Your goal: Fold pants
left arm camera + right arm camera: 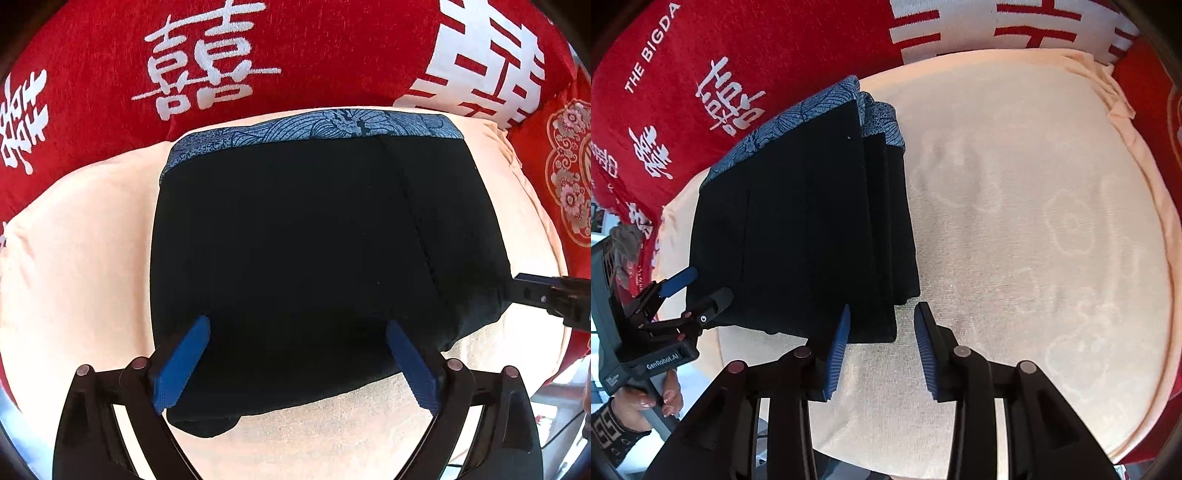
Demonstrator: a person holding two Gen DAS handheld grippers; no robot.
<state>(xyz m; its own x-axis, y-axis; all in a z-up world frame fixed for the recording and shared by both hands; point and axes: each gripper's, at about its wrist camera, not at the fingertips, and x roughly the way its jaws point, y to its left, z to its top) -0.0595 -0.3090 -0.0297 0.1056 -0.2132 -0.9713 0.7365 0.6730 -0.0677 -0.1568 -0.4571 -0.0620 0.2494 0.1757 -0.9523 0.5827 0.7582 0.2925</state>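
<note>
The left hand-held gripper is spread wide over the near edge of the folded black pants, gripping nothing. The pants lie in a compact stack on a peach towel, patterned blue waistband at the far side, red blanket beyond. The right hand-held gripper stands open at the stack's near corner, apparently just touching it.

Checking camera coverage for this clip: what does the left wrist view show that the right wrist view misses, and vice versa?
Left wrist only: a gold floral emblem on red fabric. Right wrist only: the stepped layers at the side edge of the folded black pants, white "THE BIGDA" lettering, the person's hand. Both: pants with a blue patterned waistband on a peach towel, both claws open.
</note>
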